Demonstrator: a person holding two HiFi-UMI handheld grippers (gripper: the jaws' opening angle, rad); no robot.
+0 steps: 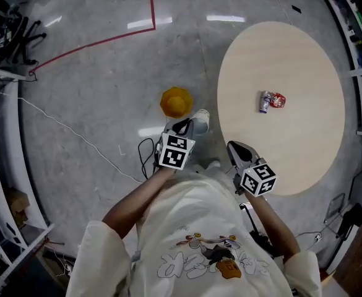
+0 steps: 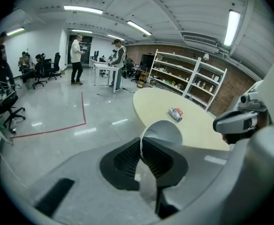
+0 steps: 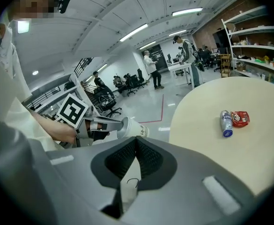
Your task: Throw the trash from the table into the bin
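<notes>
In the head view the left gripper sits just below centre, over the grey floor. Its jaws are clamped on the wall of a white cup, which lies tilted with its open mouth towards the table. The left gripper view shows the same grip: the cup has its rim pinched between the two dark pads, and the cup juts out past them.

The right gripper is at lower centre-right, at the table's near edge. Its jaws are together with nothing between them, as the right gripper view shows.

A yellow bin stands on the floor just above the cup in the frame, left of the table.

On the round pale table, right of centre, a small can lies on its side with a red wrapper touching it on the right. Both are well apart from either gripper. In the right gripper view the can and wrapper lie at the right, and the left gripper's cup shows at centre-left.
</notes>
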